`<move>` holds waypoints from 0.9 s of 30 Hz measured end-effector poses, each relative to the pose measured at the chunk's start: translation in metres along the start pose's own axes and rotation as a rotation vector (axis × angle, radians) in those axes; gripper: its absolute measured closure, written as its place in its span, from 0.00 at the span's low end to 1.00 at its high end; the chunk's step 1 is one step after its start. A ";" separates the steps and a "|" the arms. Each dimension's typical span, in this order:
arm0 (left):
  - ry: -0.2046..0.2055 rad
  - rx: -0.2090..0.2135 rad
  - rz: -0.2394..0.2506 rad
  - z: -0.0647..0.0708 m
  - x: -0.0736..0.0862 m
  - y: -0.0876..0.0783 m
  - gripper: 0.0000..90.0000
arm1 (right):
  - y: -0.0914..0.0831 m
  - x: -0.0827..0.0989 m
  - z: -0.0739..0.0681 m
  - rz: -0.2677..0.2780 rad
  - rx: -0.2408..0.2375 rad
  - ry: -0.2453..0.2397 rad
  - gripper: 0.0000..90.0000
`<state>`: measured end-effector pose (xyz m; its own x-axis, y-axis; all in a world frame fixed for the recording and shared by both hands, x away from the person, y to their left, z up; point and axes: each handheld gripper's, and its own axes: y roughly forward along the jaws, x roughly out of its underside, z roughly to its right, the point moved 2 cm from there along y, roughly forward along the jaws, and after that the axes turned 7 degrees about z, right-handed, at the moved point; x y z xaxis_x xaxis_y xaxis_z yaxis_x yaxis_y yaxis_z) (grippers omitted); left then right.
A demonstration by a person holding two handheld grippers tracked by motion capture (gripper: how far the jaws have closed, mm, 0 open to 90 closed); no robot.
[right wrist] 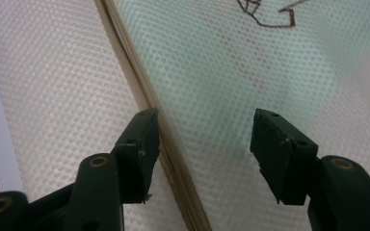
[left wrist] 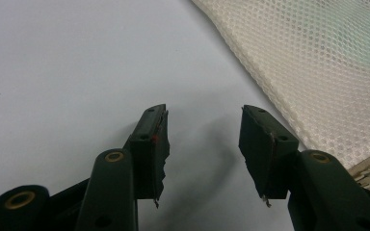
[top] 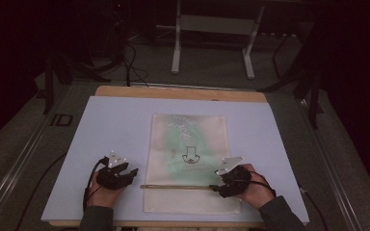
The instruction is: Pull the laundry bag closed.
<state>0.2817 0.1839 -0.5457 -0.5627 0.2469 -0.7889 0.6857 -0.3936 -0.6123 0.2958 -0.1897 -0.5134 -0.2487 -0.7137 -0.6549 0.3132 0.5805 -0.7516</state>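
A cream mesh bag (top: 190, 159) lies flat on the white mat (top: 111, 125), with something green inside and a dark brown drawn mark (top: 190, 156) on it. A tan zipper strip (top: 176, 186) crosses its near end. My left gripper (top: 131, 172) rests on the mat just left of the bag, open, with bare mat between its jaws (left wrist: 204, 144); the mesh bag (left wrist: 318, 53) shows at upper right. My right gripper (top: 218, 189) sits at the bag's right side near the zipper's end, open (right wrist: 204, 144) over the mesh, the zipper strip (right wrist: 139, 91) beside its left jaw.
The mat lies on a wooden board (top: 178, 93) on a grey table. White stand legs (top: 176, 48) and dark cables (top: 130, 62) sit on the floor beyond. The surroundings are dark.
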 end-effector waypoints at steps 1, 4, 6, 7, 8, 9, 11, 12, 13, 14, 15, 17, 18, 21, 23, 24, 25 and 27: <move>0.000 0.000 -0.001 0.000 0.000 0.000 0.59 | 0.001 -0.001 -0.001 0.000 -0.003 -0.002 0.48; 0.001 0.001 0.000 0.000 0.000 0.000 0.59 | 0.002 -0.005 -0.002 0.005 -0.009 -0.009 0.49; 0.002 0.001 0.000 0.001 0.000 0.000 0.59 | 0.004 -0.007 -0.003 0.007 -0.017 -0.015 0.49; 0.001 0.003 0.000 0.001 0.000 0.000 0.59 | 0.005 -0.009 -0.004 0.009 -0.023 -0.016 0.49; 0.001 0.002 0.000 0.001 0.000 0.000 0.59 | 0.005 -0.010 -0.004 0.008 -0.025 -0.019 0.49; 0.002 0.002 0.000 0.001 0.000 0.000 0.59 | 0.006 -0.011 -0.005 0.009 -0.028 -0.024 0.49; 0.003 0.003 0.002 0.001 0.000 0.000 0.59 | 0.008 -0.013 -0.006 0.008 -0.031 -0.028 0.49; 0.004 0.003 0.001 0.001 0.000 0.000 0.59 | 0.009 -0.014 -0.006 0.008 -0.035 -0.031 0.49; 0.005 0.004 0.000 0.001 0.000 0.000 0.59 | 0.010 -0.015 -0.007 0.007 -0.037 -0.030 0.49; 0.006 0.003 0.002 0.002 0.000 0.000 0.59 | 0.011 -0.016 -0.008 0.010 -0.039 -0.032 0.49; 0.008 0.003 0.003 0.002 0.000 0.000 0.59 | 0.012 -0.017 -0.008 0.011 -0.043 -0.033 0.49; 0.009 0.003 0.004 0.002 0.000 0.000 0.59 | 0.013 -0.019 -0.009 0.012 -0.049 -0.035 0.49; 0.011 0.004 0.004 0.002 0.000 0.000 0.59 | 0.014 -0.020 -0.010 0.012 -0.051 -0.035 0.49; 0.012 0.010 0.007 0.002 0.000 -0.001 0.61 | 0.017 -0.022 -0.012 0.012 -0.055 -0.047 0.49; 0.014 0.014 0.009 0.002 -0.001 -0.001 0.62 | 0.019 -0.024 -0.014 0.008 -0.060 -0.053 0.50; 0.015 0.018 0.010 0.003 -0.001 -0.001 0.63 | 0.020 -0.025 -0.014 0.010 -0.063 -0.059 0.50; 0.015 0.020 0.012 0.003 -0.001 -0.001 0.64 | 0.020 -0.026 -0.015 0.008 -0.066 -0.062 0.51; 0.015 0.024 0.015 0.003 -0.001 -0.001 0.64 | 0.022 -0.029 -0.017 0.011 -0.074 -0.067 0.51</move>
<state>0.2800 0.1816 -0.5442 -0.5453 0.2537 -0.7989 0.6830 -0.4181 -0.5989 0.2945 -0.1500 -0.5125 -0.1827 -0.7302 -0.6584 0.2466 0.6142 -0.7496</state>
